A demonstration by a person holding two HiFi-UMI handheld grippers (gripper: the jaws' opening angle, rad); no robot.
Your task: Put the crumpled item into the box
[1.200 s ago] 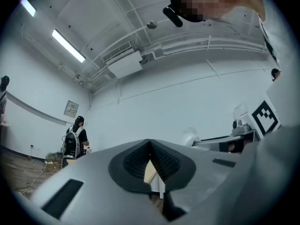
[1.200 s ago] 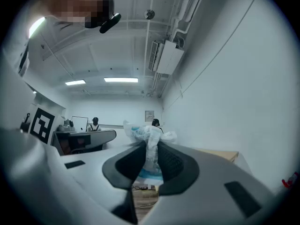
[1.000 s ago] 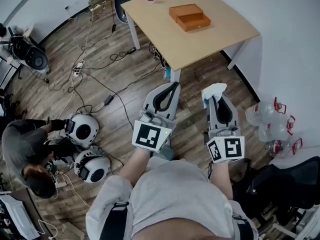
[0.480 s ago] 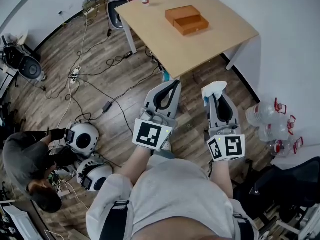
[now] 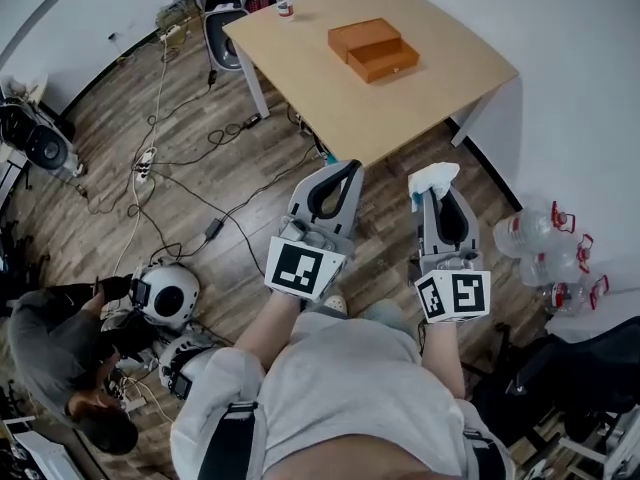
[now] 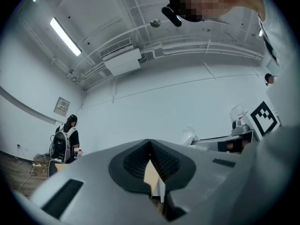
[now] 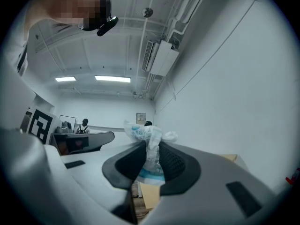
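Head view: box (image 5: pixel 372 50) on table (image 5: pixel 430 93); crumpled item (image 5: pixel 432 176) w/ right gripper (image 5: pixel 437 200).

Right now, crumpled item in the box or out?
Out: the right gripper pinches the crumpled item, short of the table carrying the box.

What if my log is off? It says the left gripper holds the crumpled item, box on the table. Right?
No: the right gripper holds the crumpled item, as the right gripper view shows; the box is on the table.
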